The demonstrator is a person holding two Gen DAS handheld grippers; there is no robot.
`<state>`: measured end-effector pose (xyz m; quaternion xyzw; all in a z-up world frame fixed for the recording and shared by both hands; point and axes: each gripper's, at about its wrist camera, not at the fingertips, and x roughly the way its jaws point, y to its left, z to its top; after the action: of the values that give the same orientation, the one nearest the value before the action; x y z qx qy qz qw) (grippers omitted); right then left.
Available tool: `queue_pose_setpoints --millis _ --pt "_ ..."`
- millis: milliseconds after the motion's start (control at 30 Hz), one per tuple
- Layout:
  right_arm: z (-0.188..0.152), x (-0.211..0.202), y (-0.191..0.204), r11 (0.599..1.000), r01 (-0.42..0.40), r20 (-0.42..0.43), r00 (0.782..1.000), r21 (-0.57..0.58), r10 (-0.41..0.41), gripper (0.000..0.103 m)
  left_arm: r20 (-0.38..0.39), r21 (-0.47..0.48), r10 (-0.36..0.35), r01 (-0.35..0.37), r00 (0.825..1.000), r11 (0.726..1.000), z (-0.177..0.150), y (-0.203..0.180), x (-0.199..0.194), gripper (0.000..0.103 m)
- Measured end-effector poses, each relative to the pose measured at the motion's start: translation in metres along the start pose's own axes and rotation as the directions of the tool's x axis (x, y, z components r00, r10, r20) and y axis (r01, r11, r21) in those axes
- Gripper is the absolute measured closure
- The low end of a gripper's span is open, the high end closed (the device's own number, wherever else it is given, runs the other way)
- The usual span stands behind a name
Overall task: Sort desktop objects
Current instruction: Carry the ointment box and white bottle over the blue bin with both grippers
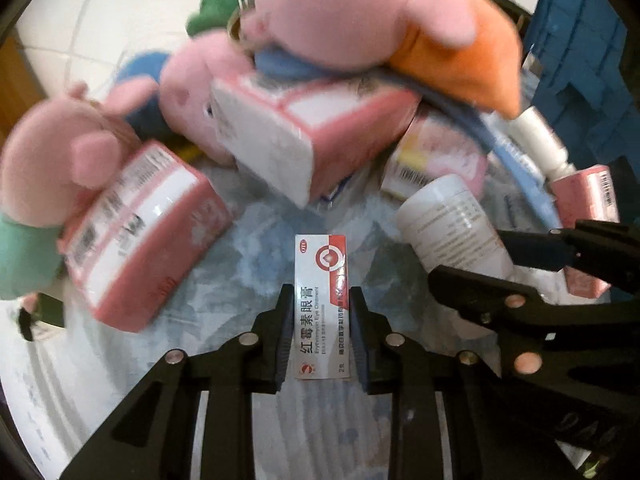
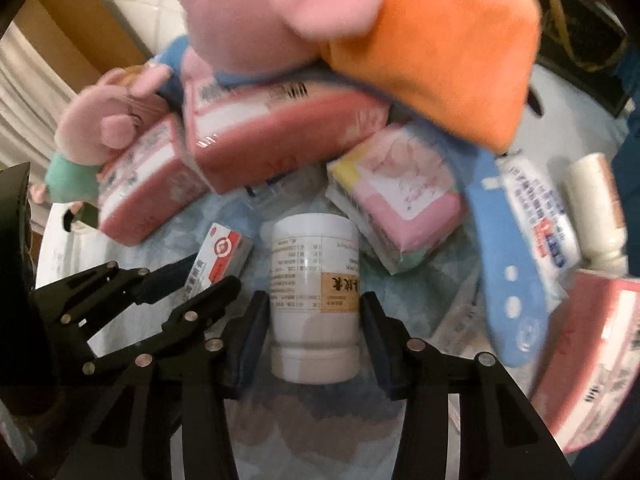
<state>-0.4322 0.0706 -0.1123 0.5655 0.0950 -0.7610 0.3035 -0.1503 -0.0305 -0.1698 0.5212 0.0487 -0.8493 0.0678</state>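
A narrow white and red eye ointment box (image 1: 321,308) lies on the pale blue surface, and my left gripper (image 1: 321,290) is shut on it, one pad against each long side. The right wrist view shows the same box (image 2: 224,252) between the left gripper's (image 2: 214,270) fingers. A white medicine bottle (image 2: 314,276) with printed text and a tan label lies on its side, cap toward the camera. My right gripper (image 2: 315,296) is shut on the bottle's body. In the left wrist view the bottle (image 1: 448,220) and the right gripper (image 1: 468,254) are at the right.
Pink medicine boxes (image 1: 140,232) (image 2: 280,128) (image 2: 400,200) and pink plush pigs (image 1: 352,12) (image 2: 116,120) are piled close behind both grippers. A blue strap (image 2: 504,264), a white sachet (image 2: 536,216) and a white tube (image 2: 596,208) lie to the right. A blue crate (image 1: 580,60) stands at the far right.
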Motion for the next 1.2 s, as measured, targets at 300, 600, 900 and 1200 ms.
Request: queue_pose_setpoints --millis 300,600,900,1200 --pt "-0.016 -0.111 0.016 0.997 0.071 0.199 0.978 -0.027 -0.064 0.057 0.223 0.006 0.019 -0.021 0.975 1.000 0.002 0.000 -0.096 0.078" --pt "-0.074 -0.248 0.026 0.986 0.167 0.445 0.881 0.027 -0.161 0.057 0.433 0.115 -0.083 0.036 0.897 0.993 0.009 -0.049 -0.200 0.078" --pt "-0.136 -0.377 -0.006 0.940 0.277 0.618 0.710 0.196 -0.338 0.057 0.544 0.249 -0.247 0.127 0.802 0.960 0.020 -0.145 -0.283 0.078" --pt "-0.187 -0.445 -0.085 0.835 0.383 0.601 0.579 0.396 -0.551 0.057 0.478 0.417 -0.411 0.211 0.776 0.884 0.034 -0.274 -0.314 0.078"
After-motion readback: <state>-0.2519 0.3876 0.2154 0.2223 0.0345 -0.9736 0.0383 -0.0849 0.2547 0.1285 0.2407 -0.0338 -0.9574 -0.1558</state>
